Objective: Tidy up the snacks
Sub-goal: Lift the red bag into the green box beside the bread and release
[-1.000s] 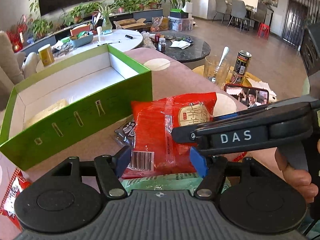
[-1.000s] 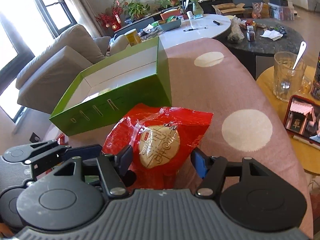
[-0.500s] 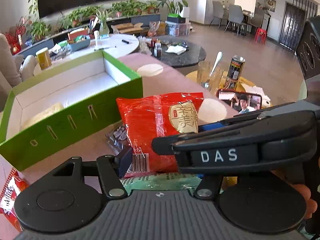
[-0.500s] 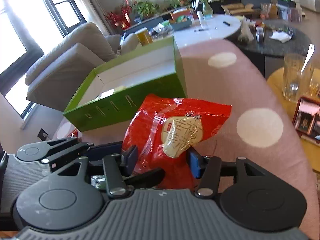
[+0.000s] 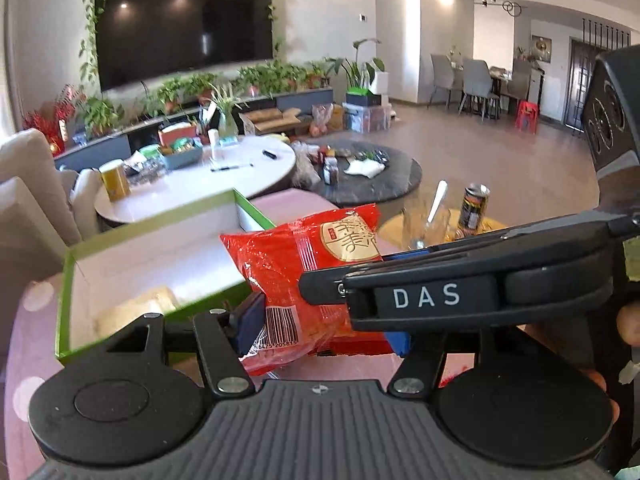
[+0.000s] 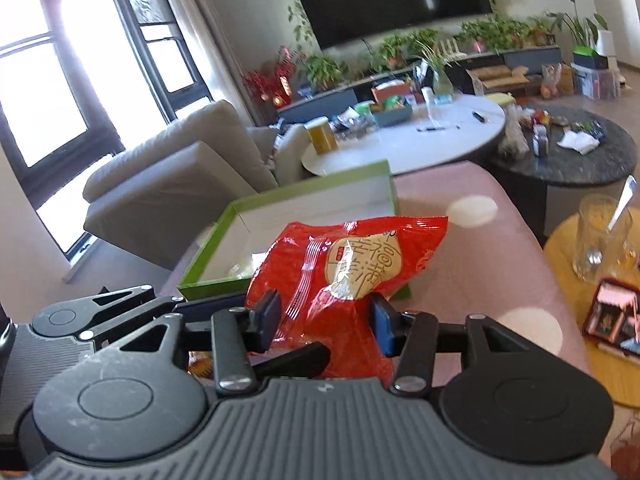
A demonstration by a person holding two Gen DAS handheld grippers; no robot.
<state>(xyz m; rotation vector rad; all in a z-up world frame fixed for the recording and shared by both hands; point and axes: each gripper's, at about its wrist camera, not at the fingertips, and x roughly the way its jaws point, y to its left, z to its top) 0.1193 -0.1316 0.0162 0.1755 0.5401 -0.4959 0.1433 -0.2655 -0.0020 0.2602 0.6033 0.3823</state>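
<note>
- Both my grippers are on the same red snack bag [image 6: 344,268]: my right gripper [image 6: 326,320] has just been closing and now pinches the bag's lower part between its pads, and my left gripper [image 5: 324,328] has closed a little too and clamps the barcode end
- The bag is lifted off the pink spotted tabletop [image 6: 472,264] and hangs crumpled in front of me, just before the near wall of the green box [image 5: 64,320]
- The box sits open, white inside, with a pale packet [image 5: 136,312] lying in its near corner; the rest of its floor looks free
- I judge this the carry step: bag picked up, not yet over the box
- Next I need to bring both hands forward together, clear the near rim, lower the bag onto the free floor beside the pale packet, then let go with both grippers
</note>
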